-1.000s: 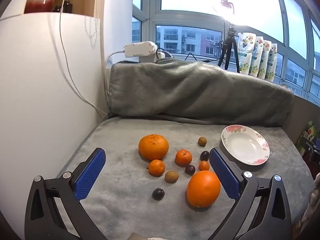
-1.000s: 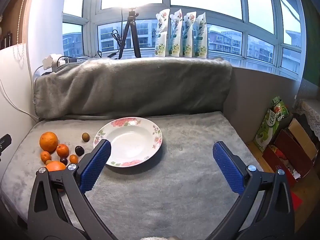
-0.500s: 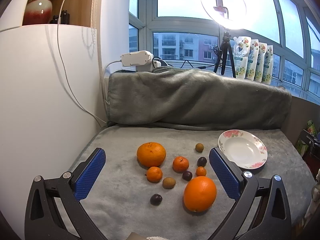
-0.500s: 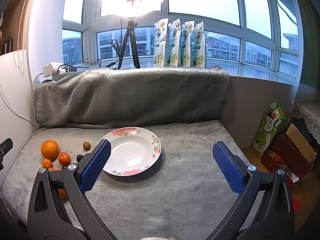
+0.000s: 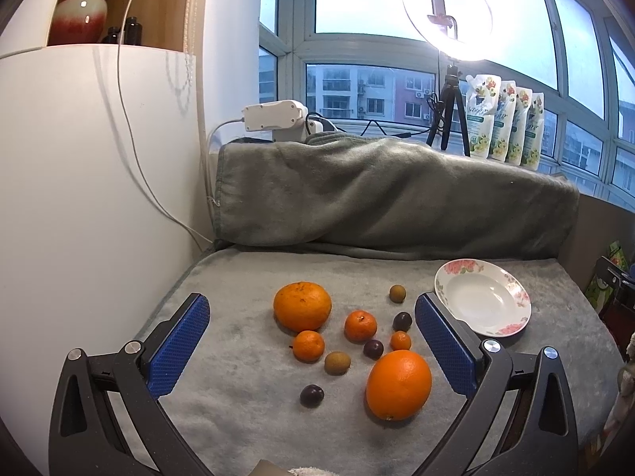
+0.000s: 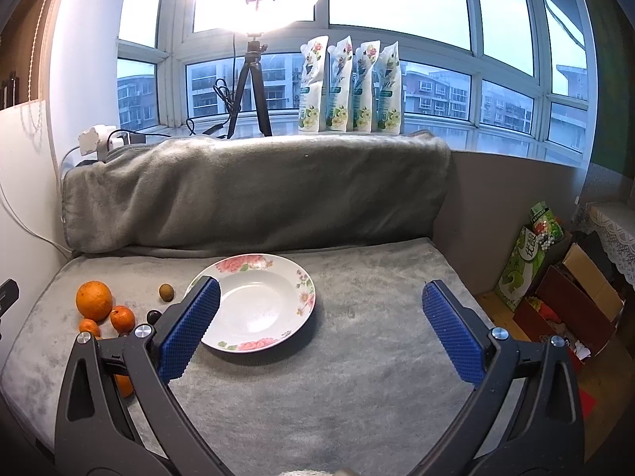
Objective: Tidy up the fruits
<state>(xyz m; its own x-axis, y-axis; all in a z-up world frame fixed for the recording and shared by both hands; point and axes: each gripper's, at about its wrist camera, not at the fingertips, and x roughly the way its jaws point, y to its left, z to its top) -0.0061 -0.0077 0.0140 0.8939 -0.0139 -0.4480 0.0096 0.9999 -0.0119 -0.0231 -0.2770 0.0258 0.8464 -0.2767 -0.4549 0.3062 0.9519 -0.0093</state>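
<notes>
Judging by the layout, no fruit is gathered yet: the floral plate (image 6: 254,305) is empty, and both the left tool (image 5: 313,341) and the right tool (image 6: 317,329) are held wide, empty. The large orange (image 5: 398,384) lies nearest; a downward reach is needed. A grey blanket (image 5: 238,396) covers the worktop, below a window with a ring light (image 5: 446,12).

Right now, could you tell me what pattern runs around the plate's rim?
Pink flowers with small green leaves on white, on the plate; clearest in the right wrist view.

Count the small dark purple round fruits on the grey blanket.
3. One dark purple fruit lies nearest the floral plate, one mid-cluster, one nearest the camera. None seems hidden.
</notes>
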